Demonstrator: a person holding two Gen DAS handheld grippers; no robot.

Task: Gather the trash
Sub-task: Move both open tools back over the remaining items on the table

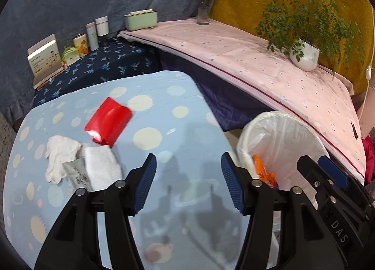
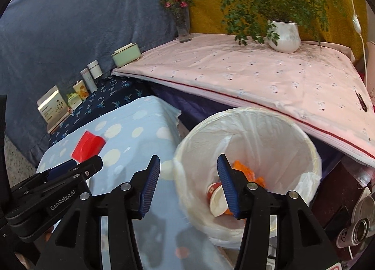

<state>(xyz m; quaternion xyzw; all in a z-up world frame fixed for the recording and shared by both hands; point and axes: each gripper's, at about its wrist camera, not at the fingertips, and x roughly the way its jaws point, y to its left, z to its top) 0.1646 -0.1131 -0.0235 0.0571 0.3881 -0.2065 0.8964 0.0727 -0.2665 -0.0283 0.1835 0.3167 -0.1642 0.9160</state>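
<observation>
I see the red folded cardboard box, white crumpled tissues and grey sachet lying on the blue dotted counter. My left hand-held gripper is spread, empty; my right hand-held gripper likewise, above the white lined bin.

The bin mouth gapes unobstructed; the pink-covered ledge crowds its far rim.

The light is bright and even. Dark claw shadows fall on the blue counter. The red box looks blurry. Edges bend round, with black corners in both views.
</observation>
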